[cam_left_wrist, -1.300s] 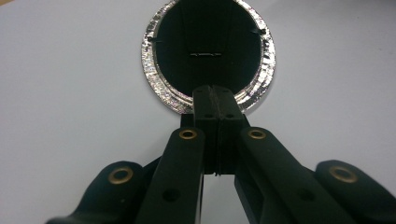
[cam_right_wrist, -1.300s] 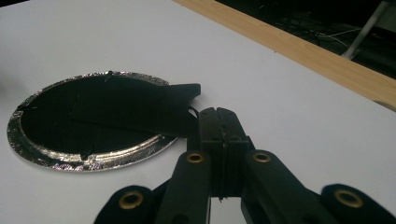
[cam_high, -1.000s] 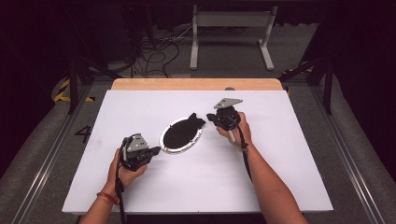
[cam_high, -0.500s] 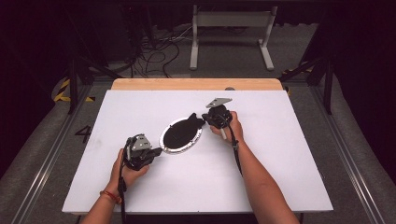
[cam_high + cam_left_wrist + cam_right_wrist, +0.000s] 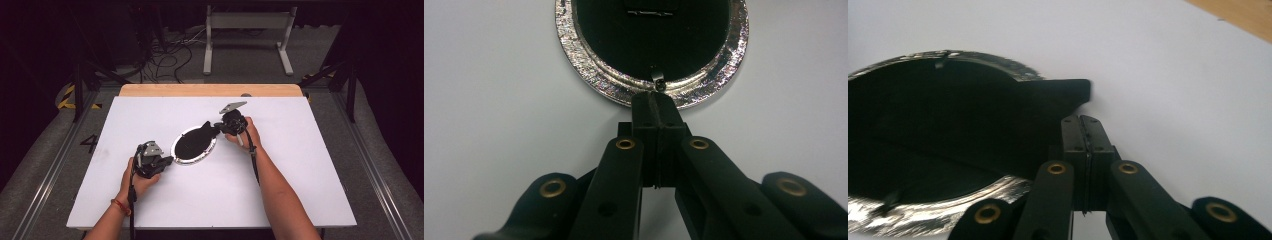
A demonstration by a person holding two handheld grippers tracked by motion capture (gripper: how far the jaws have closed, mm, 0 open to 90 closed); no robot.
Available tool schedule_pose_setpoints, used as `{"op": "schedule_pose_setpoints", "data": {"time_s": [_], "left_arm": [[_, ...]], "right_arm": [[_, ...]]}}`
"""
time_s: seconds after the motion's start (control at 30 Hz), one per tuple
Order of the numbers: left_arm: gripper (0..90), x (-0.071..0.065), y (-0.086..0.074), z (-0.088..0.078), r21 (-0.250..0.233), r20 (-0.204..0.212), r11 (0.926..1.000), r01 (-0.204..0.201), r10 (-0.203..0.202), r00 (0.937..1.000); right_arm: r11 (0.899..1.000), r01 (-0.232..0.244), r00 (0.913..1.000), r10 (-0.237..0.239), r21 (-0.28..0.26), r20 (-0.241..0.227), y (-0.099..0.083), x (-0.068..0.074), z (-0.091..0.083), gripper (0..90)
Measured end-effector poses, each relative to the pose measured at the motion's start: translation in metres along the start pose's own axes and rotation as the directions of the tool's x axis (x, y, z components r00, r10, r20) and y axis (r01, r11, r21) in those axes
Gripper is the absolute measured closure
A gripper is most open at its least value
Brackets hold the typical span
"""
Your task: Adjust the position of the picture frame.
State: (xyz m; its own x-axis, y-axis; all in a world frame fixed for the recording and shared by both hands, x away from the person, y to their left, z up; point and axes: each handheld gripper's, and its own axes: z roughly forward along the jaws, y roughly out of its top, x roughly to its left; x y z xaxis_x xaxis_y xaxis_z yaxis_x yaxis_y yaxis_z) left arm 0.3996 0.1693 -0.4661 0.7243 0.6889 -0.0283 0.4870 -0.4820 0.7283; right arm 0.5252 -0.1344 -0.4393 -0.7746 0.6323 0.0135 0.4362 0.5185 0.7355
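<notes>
High view: a black oval pan with a glittering silver rim lies mid-table, stubby handle toward the far right corner. Left gripper view: left gripper, pressed together, meets the crinkled rim. Right gripper view: right gripper, pressed together, sits beside the handle.

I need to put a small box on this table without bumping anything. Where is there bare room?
The white table top is bare along its whole right side, beyond the right gripper, and along the far strip by the wooden edge. The near left corner is free too. It is crowded mid-table: the silver-rimmed black pouch lies between both grippers, the left gripper at its rim.
</notes>
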Motion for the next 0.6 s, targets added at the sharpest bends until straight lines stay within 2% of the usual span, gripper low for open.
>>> {"op": "schedule_pose_setpoints", "data": {"time_s": [0.03,0.07,0.1,0.13,0.2,0.3,0.37,0.4,0.47,0.53,0.6], "left_arm": [[90.0,0.000,0.000,0.000,0.000,0.000,1.0000,0.000,0.000,1.0000],[90.0,0.000,0.001,0.001,0.006,0.005,0.9999,-0.014,0.014,0.9999],[90.0,-0.001,0.002,0.002,0.003,0.000,0.9999,-0.011,0.011,0.9999],[90.0,-0.001,0.002,0.002,0.003,0.000,0.9999,-0.011,0.011,0.9999],[90.0,-0.001,0.002,0.002,0.002,0.000,0.9999,-0.011,0.011,0.9999],[90.0,0.000,0.002,0.002,0.002,0.000,1.0000,-0.007,0.007,1.0000],[90.0,-0.001,0.002,0.003,0.000,-0.001,0.9999,-0.012,0.012,0.9999],[90.0,-0.001,0.001,0.003,-0.003,0.001,1.0000,0.000,0.000,1.0000],[90.0,0.000,0.001,0.002,-0.004,0.003,1.0000,0.009,-0.009,1.0000],[90.0,0.001,0.002,0.003,-0.007,0.000,1.0000,-0.004,0.004,1.0000],[90.0,0.001,0.002,0.003,-0.007,0.003,1.0000,0.001,0.000,1.0000]], "right_arm": [[1.000,0.000,1.0000,0.000,0.000,0.000,0.000,0.000,0.000,90.0],[1.000,0.014,0.9991,-0.014,0.009,-0.039,0.000,0.002,0.000,90.0],[0.998,0.060,0.9981,-0.060,0.032,-0.017,0.004,0.011,0.000,90.0],[0.998,0.060,0.9981,-0.060,0.032,-0.017,0.004,0.011,0.000,90.0],[0.995,0.092,0.9937,-0.095,0.043,0.060,0.007,0.015,0.002,90.0],[0.997,0.070,0.9916,-0.072,0.021,0.108,0.005,0.011,0.004,90.0],[0.997,0.062,0.9871,-0.066,0.034,0.146,0.003,0.007,0.006,90.0],[0.998,0.053,0.9866,-0.057,0.031,0.152,0.002,0.006,0.006,90.0],[0.998,0.053,0.9895,-0.058,0.044,0.132,0.000,0.002,0.009,90.0],[0.995,0.069,0.9891,-0.077,0.065,0.126,-0.003,0.000,0.014,90.0],[0.997,0.059,0.9927,-0.063,0.042,0.103,-0.004,-0.003,0.014,90.0]]}}
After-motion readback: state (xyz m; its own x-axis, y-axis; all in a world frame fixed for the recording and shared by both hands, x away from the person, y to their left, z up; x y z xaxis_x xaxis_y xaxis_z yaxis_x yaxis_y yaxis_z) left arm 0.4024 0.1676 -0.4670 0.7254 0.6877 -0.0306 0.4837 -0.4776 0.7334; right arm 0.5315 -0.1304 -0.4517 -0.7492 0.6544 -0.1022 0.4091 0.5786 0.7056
